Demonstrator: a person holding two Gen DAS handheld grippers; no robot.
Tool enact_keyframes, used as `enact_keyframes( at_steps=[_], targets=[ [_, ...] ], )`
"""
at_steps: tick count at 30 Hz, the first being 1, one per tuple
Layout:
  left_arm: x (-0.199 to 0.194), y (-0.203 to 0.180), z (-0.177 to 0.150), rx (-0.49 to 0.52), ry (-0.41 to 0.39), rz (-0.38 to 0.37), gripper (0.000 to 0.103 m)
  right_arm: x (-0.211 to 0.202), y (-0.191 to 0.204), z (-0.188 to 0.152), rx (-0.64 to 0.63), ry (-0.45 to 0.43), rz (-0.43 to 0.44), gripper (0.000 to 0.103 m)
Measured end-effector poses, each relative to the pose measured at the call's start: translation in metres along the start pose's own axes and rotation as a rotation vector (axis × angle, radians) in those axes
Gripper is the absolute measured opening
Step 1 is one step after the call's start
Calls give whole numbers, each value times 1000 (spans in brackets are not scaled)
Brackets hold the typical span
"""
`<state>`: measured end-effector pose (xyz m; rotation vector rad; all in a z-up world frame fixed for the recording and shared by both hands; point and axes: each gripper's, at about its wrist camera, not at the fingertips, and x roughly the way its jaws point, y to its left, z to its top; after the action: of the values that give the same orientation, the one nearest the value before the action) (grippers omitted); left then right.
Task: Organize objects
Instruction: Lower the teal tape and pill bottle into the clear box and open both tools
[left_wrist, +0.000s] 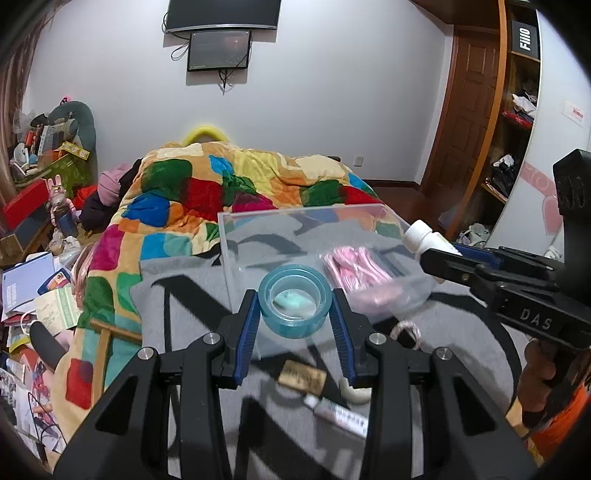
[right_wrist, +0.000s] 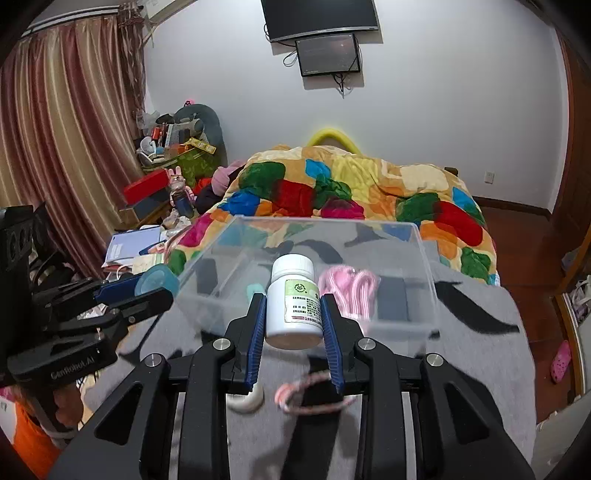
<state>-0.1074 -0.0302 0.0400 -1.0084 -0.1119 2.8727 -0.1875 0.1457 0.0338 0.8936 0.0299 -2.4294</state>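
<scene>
Currently, a tape roll is clamped in the left gripper, held over the near wall of the clear box, which lies straight ahead. On the right view, a pill bottle is gripped upright by the right gripper, box just beyond.

A home bedroom: bed with patchwork quilt, curtains, wall-mounted TV.

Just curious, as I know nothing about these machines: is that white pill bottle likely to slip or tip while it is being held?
Probably not: the white pill bottle sits upright between ribbed blue fingers of the right gripper. Its smooth plastic could slide if the squeeze loosened. It looks small and likely light.
</scene>
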Motion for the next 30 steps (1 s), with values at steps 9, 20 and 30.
enact_keyframes(
  at_steps=[9,20,30],
  targets=[
    [42,4,12,4,65,8,38,51,-8,21,21,65,-37,27],
    [70,1,9,28,142,13,39,98,-13,16,-9,201,-23,27],
    [48,-4,8,44,109,9,48,73,-19,10,-9,177,-13,34]
  ],
)
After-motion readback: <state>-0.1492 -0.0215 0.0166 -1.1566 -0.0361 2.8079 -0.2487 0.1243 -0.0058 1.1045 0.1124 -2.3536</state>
